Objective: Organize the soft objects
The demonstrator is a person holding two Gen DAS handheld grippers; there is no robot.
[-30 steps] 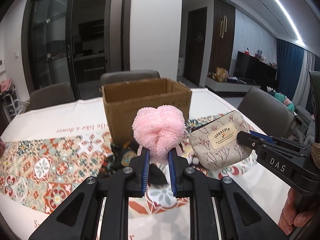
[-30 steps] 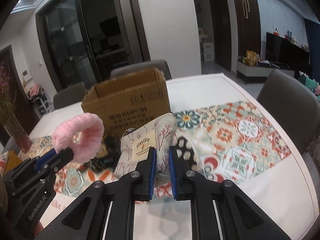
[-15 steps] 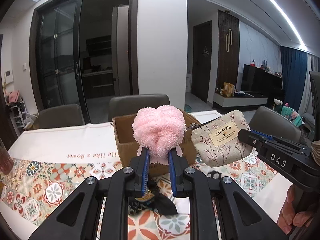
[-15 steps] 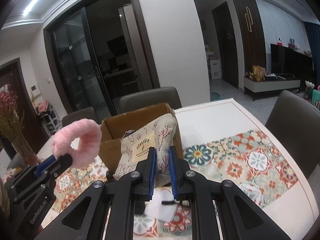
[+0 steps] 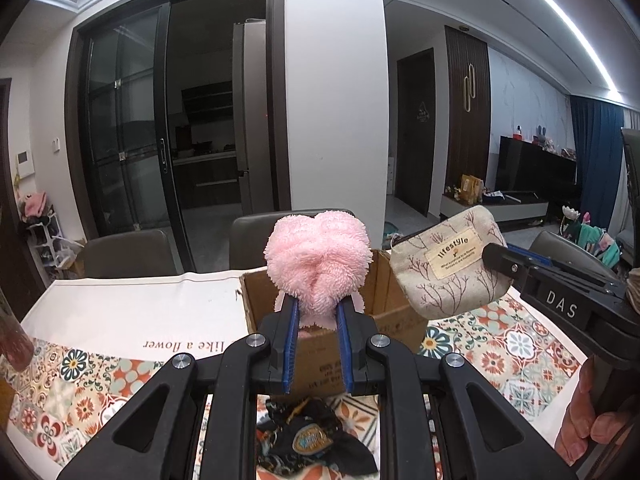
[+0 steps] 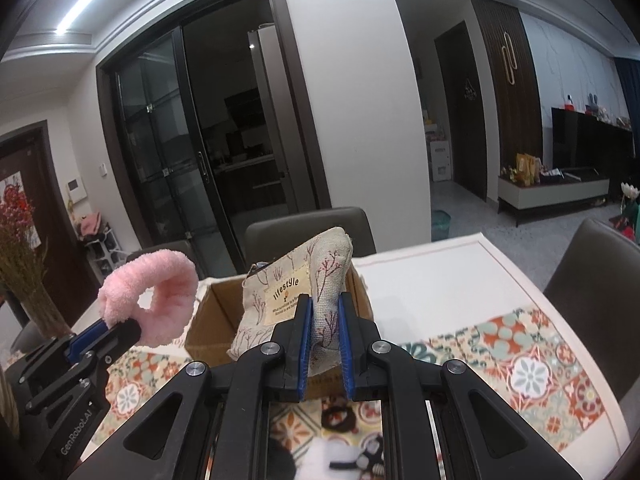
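Observation:
My left gripper (image 5: 316,314) is shut on a fluffy pink scrunchie (image 5: 317,264) and holds it up in front of an open cardboard box (image 5: 380,300). The scrunchie (image 6: 150,306) and left gripper (image 6: 116,328) also show at the left of the right wrist view. My right gripper (image 6: 324,304) is shut on a beige fabric pouch (image 6: 298,298) labelled "lifestyle", held above the near edge of the box (image 6: 216,320). The pouch (image 5: 450,264) shows in the left wrist view, at the box's right side.
The box stands on a table with a patterned cloth (image 5: 500,344). A dark fabric item (image 5: 312,440) lies in front of the box. A black hair tie (image 6: 340,416) and a small white item (image 6: 352,456) lie below my right gripper. Chairs (image 6: 304,232) ring the table.
Both grippers have risen well above the table and moved toward the box, carrying the scrunchie and the pouch; the box now sits lower in both views.

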